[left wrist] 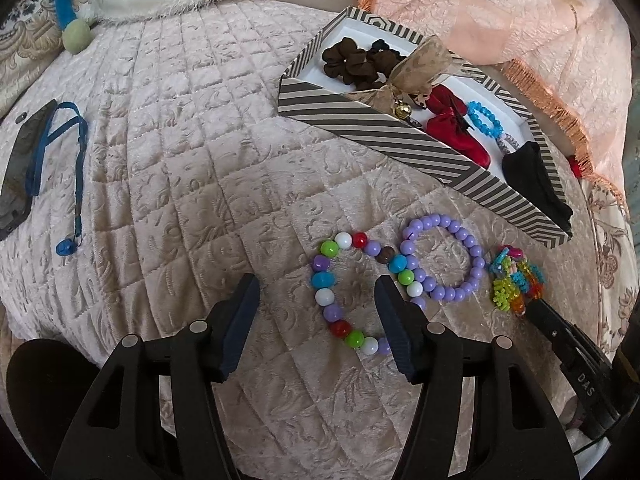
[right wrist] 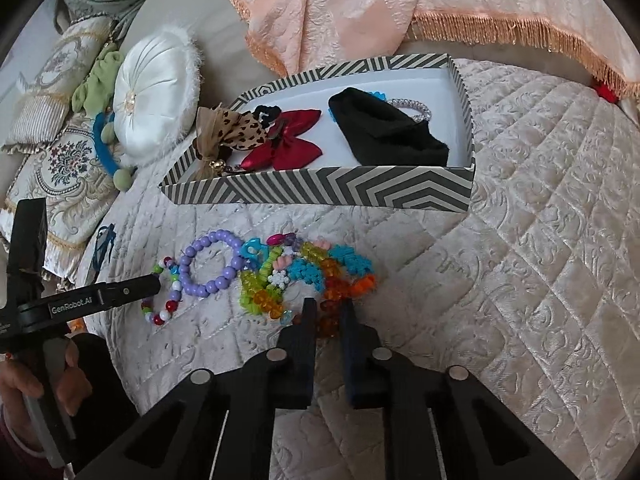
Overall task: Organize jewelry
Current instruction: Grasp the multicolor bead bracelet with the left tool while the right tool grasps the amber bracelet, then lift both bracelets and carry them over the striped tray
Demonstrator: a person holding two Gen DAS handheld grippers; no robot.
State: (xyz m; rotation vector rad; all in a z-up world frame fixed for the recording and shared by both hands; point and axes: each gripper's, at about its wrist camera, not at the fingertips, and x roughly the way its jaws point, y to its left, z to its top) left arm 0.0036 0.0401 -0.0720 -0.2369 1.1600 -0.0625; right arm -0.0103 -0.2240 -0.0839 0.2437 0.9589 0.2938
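Note:
A striped box (left wrist: 384,136) (right wrist: 320,190) lies on the quilted bed and holds bows, hair ties, a blue bead ring (left wrist: 484,118) and a black cloth (right wrist: 384,128). In front of it lie a multicoloured bead bracelet (left wrist: 332,280) (right wrist: 162,300), a purple bead bracelet (left wrist: 444,264) (right wrist: 210,262) and a colourful bead bundle (left wrist: 516,280) (right wrist: 308,276). My left gripper (left wrist: 316,292) is open, its fingers straddling the multicoloured bracelet. My right gripper (right wrist: 328,308) is nearly closed on the orange beads of the bundle.
A phone with a blue lanyard (left wrist: 52,160) lies at the left of the quilt. A white round cushion (right wrist: 156,92) and patterned pillows (right wrist: 60,176) sit at the back left. A peach fringed cloth (right wrist: 400,4) lies behind the box.

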